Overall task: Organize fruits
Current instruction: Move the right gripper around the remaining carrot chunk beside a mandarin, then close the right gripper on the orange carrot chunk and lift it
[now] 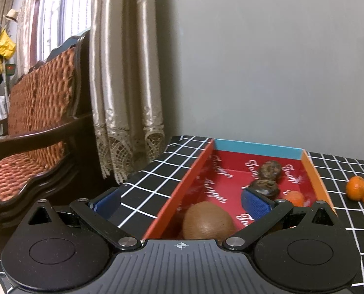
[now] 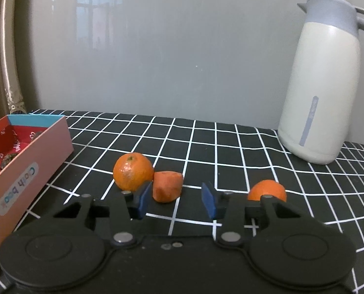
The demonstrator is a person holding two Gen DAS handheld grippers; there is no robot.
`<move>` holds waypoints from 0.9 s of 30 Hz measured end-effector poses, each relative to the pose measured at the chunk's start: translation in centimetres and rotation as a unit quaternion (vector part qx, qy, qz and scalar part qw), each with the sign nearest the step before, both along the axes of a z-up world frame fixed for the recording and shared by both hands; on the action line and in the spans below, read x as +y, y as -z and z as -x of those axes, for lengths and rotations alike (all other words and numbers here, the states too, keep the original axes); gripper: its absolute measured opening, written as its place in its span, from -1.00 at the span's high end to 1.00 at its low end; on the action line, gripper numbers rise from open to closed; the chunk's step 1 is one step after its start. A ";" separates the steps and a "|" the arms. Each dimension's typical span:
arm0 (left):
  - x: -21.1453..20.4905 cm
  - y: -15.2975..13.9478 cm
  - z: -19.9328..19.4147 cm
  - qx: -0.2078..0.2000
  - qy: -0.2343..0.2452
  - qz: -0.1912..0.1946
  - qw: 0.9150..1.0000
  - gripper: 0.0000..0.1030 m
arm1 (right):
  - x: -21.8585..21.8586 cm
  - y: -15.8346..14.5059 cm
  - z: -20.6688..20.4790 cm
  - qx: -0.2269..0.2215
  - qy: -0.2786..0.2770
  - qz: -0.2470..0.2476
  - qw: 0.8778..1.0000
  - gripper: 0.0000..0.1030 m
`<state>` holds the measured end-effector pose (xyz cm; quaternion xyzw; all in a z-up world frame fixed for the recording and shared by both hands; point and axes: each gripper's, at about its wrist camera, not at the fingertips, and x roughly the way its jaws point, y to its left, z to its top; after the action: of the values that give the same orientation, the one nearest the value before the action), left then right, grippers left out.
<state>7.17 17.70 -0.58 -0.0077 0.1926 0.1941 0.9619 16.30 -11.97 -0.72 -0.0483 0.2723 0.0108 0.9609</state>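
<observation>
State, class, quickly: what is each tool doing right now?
Left tool: open, holding nothing, over the box.
Right tool: open, holding nothing; carrot piece just ahead.

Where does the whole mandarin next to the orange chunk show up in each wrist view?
Left wrist view: whole mandarin at the far right edge, on the checked tablecloth.
Right wrist view: left of centre, touching the orange chunk.
Shared landmark: the red box, left of the mandarin in both.

Two mandarins and an orange chunk lie on the cloth; brown fruits fill the box
</observation>
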 end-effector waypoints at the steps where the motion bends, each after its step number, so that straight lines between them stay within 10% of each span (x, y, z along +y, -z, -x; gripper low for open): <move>1: 0.2 0.0 -0.1 0.001 -0.001 0.000 1.000 -1.00 | 0.1 0.2 -0.3 0.003 0.001 0.001 1.000 0.20; 19: 1.9 0.0 -0.2 0.003 -0.007 0.005 1.000 -1.00 | 0.3 0.7 -3.4 0.038 -0.003 -0.003 0.999 0.17; 24: 2.0 -0.1 -0.1 0.006 -0.003 0.003 1.000 -1.00 | -0.4 0.9 -3.9 0.045 0.025 -0.015 0.999 -0.58; 27: 2.0 -0.1 -0.1 0.008 -0.002 0.004 1.000 -1.00 | -0.2 1.1 -4.1 0.051 0.023 -0.007 0.998 -0.69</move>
<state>7.31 19.70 -0.46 -0.0107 0.2007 0.1948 0.9600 20.37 -12.13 -1.82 -0.0343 0.3217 -0.0073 0.9462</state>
